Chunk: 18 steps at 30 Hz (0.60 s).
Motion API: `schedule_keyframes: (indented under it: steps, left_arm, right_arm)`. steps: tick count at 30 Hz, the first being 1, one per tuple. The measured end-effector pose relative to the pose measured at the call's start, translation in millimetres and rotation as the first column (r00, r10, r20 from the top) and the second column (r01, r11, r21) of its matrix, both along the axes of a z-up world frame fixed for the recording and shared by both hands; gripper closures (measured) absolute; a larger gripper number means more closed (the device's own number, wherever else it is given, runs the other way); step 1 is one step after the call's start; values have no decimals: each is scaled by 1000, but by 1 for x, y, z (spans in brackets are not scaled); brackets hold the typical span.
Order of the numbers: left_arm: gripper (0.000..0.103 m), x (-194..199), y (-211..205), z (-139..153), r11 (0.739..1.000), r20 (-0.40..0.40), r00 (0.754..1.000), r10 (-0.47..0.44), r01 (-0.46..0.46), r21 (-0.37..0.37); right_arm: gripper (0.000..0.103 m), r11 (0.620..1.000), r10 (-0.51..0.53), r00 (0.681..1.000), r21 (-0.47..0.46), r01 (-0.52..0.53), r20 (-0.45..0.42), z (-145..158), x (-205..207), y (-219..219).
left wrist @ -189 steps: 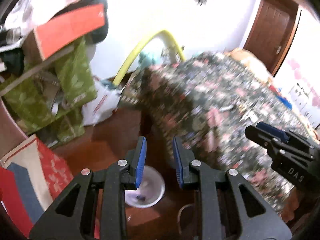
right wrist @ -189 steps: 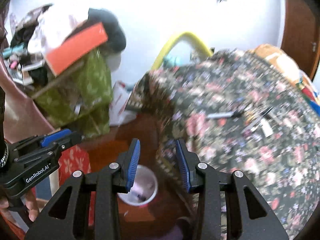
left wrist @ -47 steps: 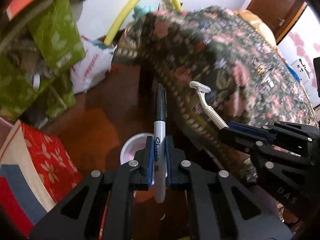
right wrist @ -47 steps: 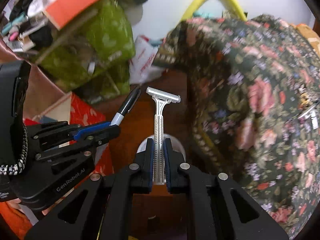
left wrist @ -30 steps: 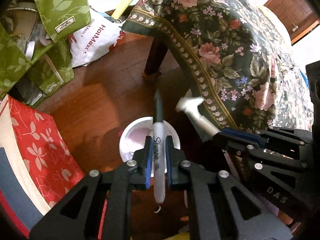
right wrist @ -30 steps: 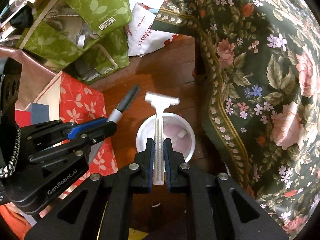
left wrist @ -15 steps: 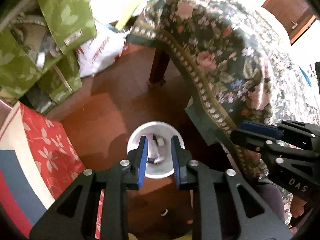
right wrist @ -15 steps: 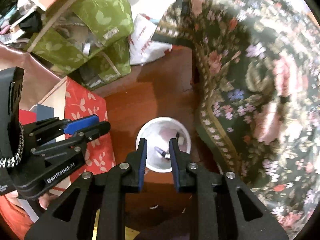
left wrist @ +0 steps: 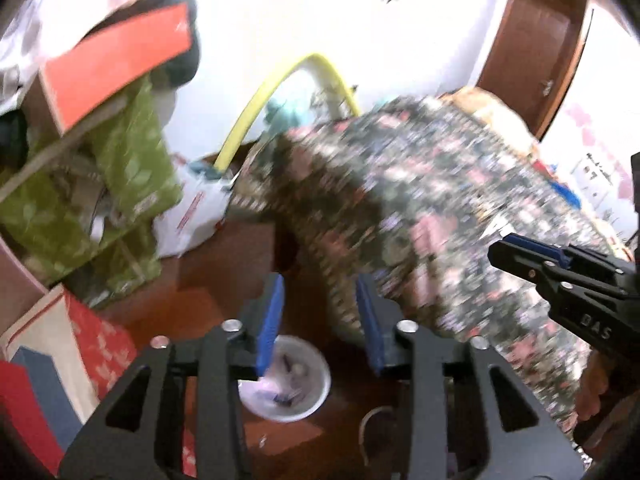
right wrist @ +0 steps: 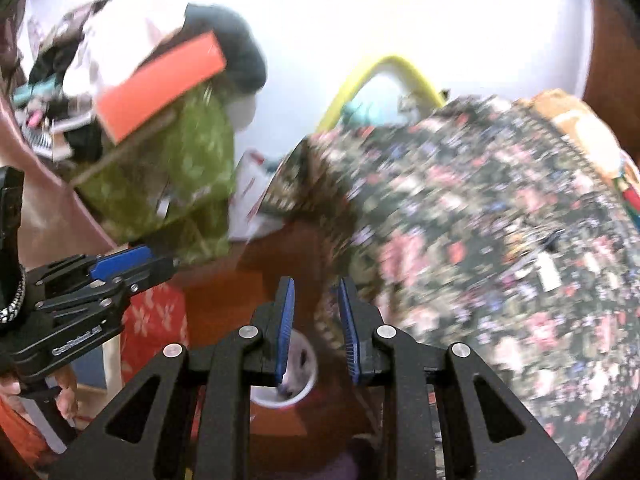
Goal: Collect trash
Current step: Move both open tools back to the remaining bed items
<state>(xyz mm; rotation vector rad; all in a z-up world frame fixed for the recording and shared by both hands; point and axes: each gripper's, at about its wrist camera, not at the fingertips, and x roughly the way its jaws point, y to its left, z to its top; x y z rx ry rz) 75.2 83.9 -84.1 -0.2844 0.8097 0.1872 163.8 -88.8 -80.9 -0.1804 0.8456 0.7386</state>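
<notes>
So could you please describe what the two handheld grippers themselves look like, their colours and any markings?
Both are matte black with triangular cut-outs in the frame, silver round fasteners and blue ribbed pads lining the jaws. The left gripper carries pale lettering on its side, too blurred to read in the right wrist view, and a black-and-white braided cord beside it. The right gripper shows "DAS" in the left wrist view.
</notes>
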Motion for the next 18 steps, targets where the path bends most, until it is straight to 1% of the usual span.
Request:
schedule_keyframes:
  steps: [1,3,4,5,7,9,10,11,13,16,18]
  left_arm:
    - [61,3,-7,6,1000,15,1000,-13,13,7]
    - [54,11,-22,20,999,36,999,-34,33,32]
    - [51,16,-30,26,999,52,998,-43,41,36]
    - [49,19,-35,29,998,65,996,-56,54,32]
    - [47,31,-53,38,996,82,993,-89,87,31]
    - [42,44,-69,43,994,90,991,-100,96,51]
    - [39,51,-76,45,993,92,990,-107,102,58]
    - [38,59,-84,45,992,94,988,-120,115,60]
    - [38,75,-97,44,989,94,985,-148,144,44]
    - [38,98,-116,36,984,84,980,-178,177,20]
    - [37,115,-130,28,982,78,979,-189,188,24]
  right_arm:
    - [83,1000,-27,999,15,27,24,8,3,-12]
    - [83,998,-55,997,34,54,49,17,9,-27]
    - [83,996,-73,995,51,70,62,22,14,-38]
    - [83,995,-89,993,58,85,73,26,17,-45]
    - [83,991,-127,987,58,121,101,31,22,-61]
    - [83,987,-157,979,53,152,126,34,30,-80]
    - [83,986,-168,977,48,163,130,35,33,-89]
    - [83,982,-188,973,44,184,133,34,39,-100]
    - [83,977,-213,968,41,210,134,33,46,-116]
    - [82,962,-269,955,-2,271,127,23,65,-144]
    - [71,955,-292,949,-17,296,114,18,75,-157]
